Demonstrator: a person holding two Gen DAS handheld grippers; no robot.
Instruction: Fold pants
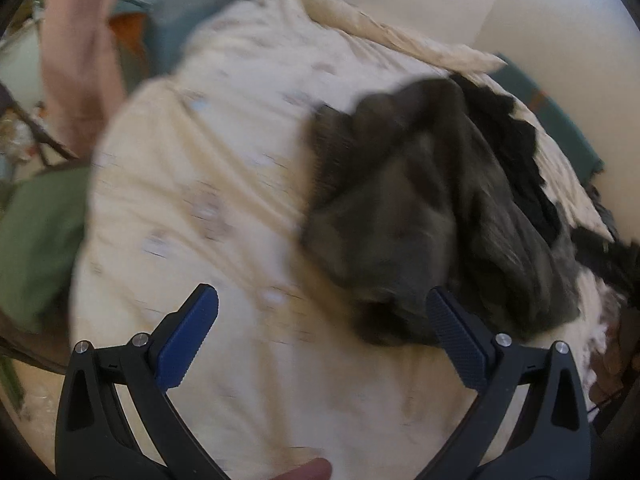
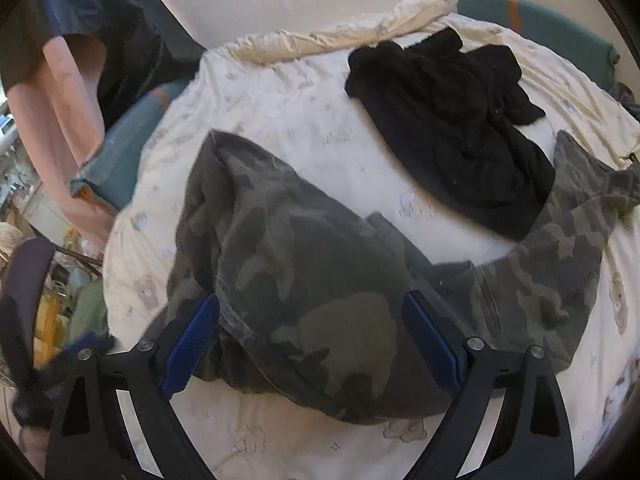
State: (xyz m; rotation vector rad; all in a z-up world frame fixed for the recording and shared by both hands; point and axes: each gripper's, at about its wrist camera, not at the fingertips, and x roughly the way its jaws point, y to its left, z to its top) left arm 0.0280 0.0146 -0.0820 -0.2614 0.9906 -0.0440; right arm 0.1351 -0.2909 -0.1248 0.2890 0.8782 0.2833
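Camo pants (image 2: 304,280), grey-green, crumpled, lying on bed. Bulk bunched in a thick heap at near centre, one leg trailing off to the right & far side, flatter there. Not folded yet. In left wrist view, blurred, same dark heap (image 1: 420,216) at right of centre.

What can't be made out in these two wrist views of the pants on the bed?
- Left wrist view: motion blur smears the camouflage pants and the bedcover print.
- Right wrist view: the black garment overlaps part of one pant leg.
- Right wrist view: the waistband cannot be found among the bunched folds between the right gripper fingers.
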